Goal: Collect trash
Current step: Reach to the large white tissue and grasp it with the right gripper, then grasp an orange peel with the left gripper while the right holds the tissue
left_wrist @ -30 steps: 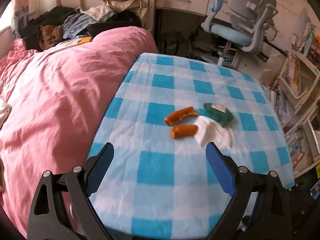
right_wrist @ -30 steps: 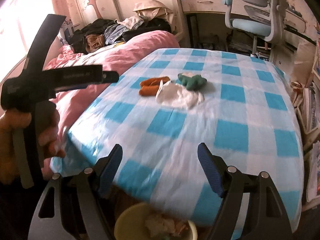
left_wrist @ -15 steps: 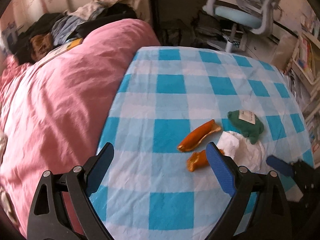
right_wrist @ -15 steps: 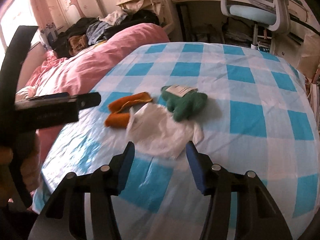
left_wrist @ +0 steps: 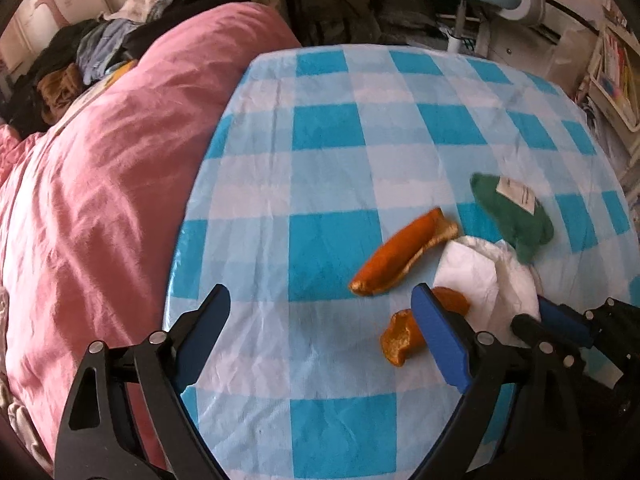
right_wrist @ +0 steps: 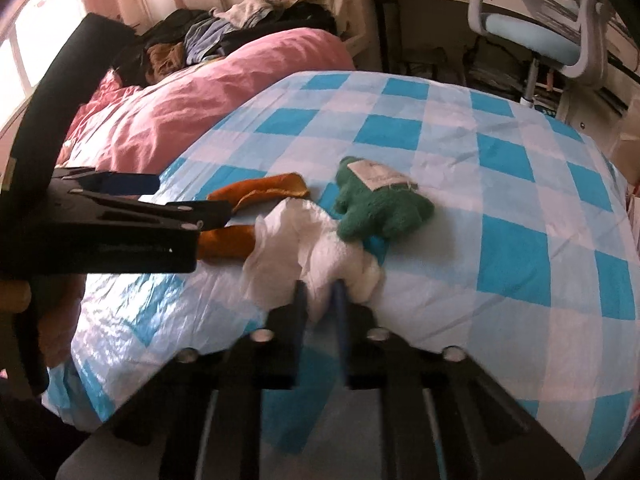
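White crumpled tissue point(right_wrist: 304, 240), near the table's point(right_wrist: 520, 184) front edge, has just been clamped by the right gripper point(right_wrist: 320, 300); lifting can follow. Left gripper point(left_wrist: 320, 312) fingers are held open above the orange peels point(left_wrist: 404, 256).

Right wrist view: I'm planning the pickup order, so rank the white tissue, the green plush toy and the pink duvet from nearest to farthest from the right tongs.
1. White tissue: pinched in the right tongs, which have just been closing on it.
2. Green plush toy: just beyond the tissue, slightly right.
3. Pink duvet: far back, on the left.
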Motion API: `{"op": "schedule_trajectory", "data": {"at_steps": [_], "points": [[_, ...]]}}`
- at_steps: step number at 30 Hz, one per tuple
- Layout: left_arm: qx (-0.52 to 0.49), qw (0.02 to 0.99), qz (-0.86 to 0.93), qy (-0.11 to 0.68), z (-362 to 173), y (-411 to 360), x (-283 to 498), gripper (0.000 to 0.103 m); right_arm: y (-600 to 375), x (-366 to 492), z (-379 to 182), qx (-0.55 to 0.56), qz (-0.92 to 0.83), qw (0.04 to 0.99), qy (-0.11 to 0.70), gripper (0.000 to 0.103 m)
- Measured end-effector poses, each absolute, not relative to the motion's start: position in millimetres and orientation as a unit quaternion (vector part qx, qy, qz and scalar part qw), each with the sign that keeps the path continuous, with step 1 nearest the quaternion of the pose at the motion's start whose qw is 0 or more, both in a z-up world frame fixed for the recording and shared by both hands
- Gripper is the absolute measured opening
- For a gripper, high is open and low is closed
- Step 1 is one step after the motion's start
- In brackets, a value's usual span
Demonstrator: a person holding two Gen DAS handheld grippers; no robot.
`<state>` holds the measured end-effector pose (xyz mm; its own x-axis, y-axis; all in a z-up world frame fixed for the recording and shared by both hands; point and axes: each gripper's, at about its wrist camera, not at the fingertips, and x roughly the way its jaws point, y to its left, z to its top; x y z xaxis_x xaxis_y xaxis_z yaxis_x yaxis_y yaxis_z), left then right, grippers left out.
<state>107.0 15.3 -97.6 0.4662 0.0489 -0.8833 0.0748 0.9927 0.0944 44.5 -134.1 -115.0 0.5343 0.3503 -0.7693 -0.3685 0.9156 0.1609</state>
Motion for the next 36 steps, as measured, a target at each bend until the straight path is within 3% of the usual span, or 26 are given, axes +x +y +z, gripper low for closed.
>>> {"op": "schedule_trajectory", "data": {"at_steps": [2, 5, 12, 19, 20, 22, 23, 24, 28, 36], "points": [[0.046, 0.844, -0.017, 0.533, -100, 19, 105, 0.078, -137, 39, -114, -0.012, 0.209, 0.872, 0.443, 0.006], [0.035, 0.828, -0.040, 0.559, -106, 22, 98, 0.072, -145, 28, -113, -0.009, 0.213, 0.864, 0.455, 0.006], [0.078, 0.821, -0.095, 0.558, -95, 7, 64, 0.072, -167, -10, -111, -0.032, 0.215, 0.847, 0.485, 0.006], [0.045, 0.838, -0.128, 0.528, -71, 14, 34, 0.072, -193, -30, -110, -0.017, 0.188, 0.854, 0.484, 0.007], [0.044, 0.839, -0.133, 0.526, -71, 12, 32, 0.072, -195, -31, -111, -0.008, 0.187, 0.856, 0.482, 0.010], [0.054, 0.837, -0.148, 0.524, -72, 1, 25, 0.072, -194, -32, -111, 0.000, 0.187, 0.860, 0.475, 0.030], [0.065, 0.836, -0.155, 0.522, -73, -6, 21, 0.072, -193, -34, -110, 0.001, 0.188, 0.863, 0.469, 0.049], [0.073, 0.835, -0.161, 0.520, -74, -12, 20, 0.072, -190, -35, -109, 0.000, 0.192, 0.866, 0.461, 0.055], [0.126, 0.827, -0.180, 0.517, -81, -35, 11, 0.072, -188, -36, -110, 0.004, 0.200, 0.869, 0.453, 0.055], [0.132, 0.819, -0.169, 0.532, -94, -41, 15, 0.072, -182, -34, -115, 0.001, 0.200, 0.869, 0.451, 0.056]]}}
